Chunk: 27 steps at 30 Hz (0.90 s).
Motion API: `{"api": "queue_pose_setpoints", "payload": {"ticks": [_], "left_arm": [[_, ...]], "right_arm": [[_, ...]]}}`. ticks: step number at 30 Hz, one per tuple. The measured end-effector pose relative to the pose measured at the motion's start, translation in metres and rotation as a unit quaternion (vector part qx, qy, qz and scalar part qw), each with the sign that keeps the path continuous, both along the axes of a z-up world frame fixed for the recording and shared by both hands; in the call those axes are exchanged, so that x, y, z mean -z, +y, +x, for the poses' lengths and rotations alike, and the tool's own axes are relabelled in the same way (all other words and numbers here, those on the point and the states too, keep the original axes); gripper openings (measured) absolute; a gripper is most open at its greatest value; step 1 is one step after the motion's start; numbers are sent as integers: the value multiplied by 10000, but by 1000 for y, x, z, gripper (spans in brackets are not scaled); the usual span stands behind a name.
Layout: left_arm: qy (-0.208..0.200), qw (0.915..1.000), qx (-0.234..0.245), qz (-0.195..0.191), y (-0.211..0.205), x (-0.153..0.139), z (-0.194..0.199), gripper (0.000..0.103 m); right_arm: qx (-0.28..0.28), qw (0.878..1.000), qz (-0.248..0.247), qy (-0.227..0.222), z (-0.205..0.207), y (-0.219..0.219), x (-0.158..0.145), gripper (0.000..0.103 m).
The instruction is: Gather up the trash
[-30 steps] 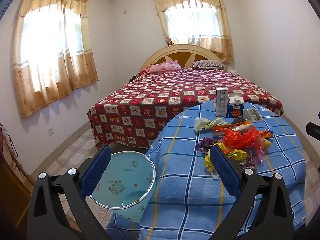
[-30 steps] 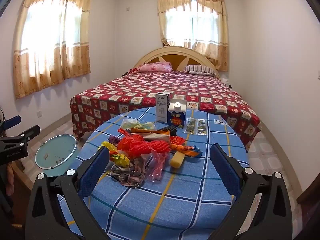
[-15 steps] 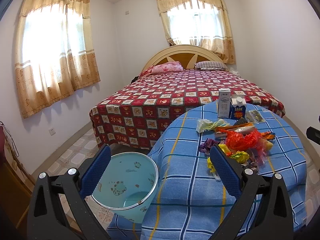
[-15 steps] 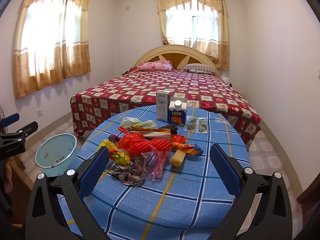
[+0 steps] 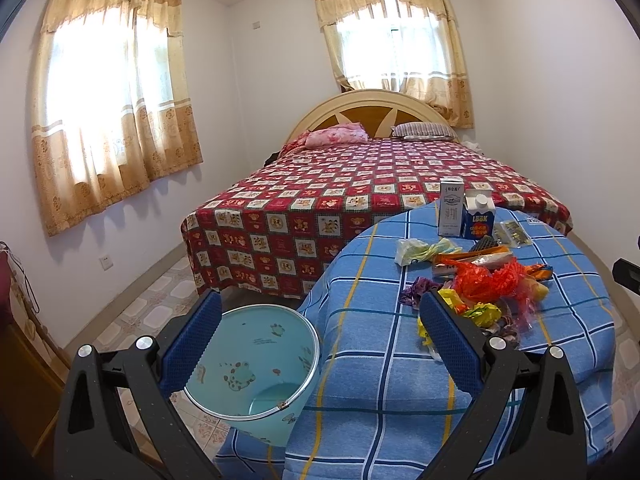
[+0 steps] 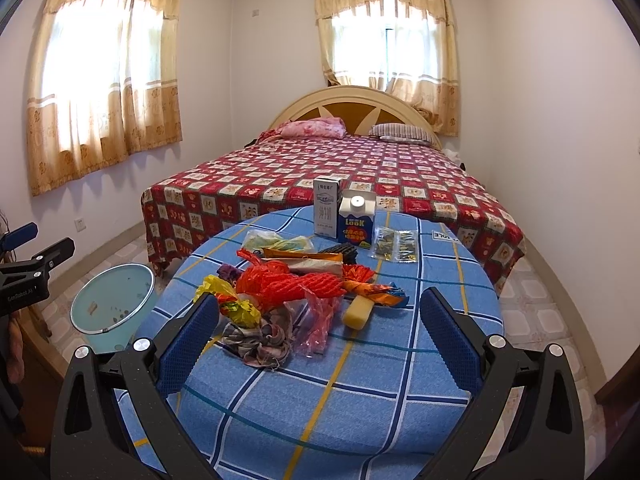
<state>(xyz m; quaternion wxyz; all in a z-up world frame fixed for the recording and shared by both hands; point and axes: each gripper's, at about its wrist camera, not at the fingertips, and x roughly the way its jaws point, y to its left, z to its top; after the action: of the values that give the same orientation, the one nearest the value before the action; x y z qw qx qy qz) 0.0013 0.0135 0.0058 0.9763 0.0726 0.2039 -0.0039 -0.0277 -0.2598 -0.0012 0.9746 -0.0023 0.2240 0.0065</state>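
1. Left tool and right tool: both spread wide, holding nothing.
2. One trash pile of wrappers lies mid-table at 12 o'clock from the right tool, 2 o'clock from the left.
3. One pale blue bin stands on the floor at the table's left edge.
4. Two cartons stand upright at the far edge.
5. One round table under blue checked cloth; beyond, one bed and two curtained windows.
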Motion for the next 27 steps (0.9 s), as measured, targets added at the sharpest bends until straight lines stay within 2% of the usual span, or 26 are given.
{"api": "queue_pose_setpoints", "payload": {"ticks": [27], "left_arm": [[-3,10000,-8,9,-1,0,0,97]], "right_arm": [[-16,10000,5,22,-2,2,0,98]]}}
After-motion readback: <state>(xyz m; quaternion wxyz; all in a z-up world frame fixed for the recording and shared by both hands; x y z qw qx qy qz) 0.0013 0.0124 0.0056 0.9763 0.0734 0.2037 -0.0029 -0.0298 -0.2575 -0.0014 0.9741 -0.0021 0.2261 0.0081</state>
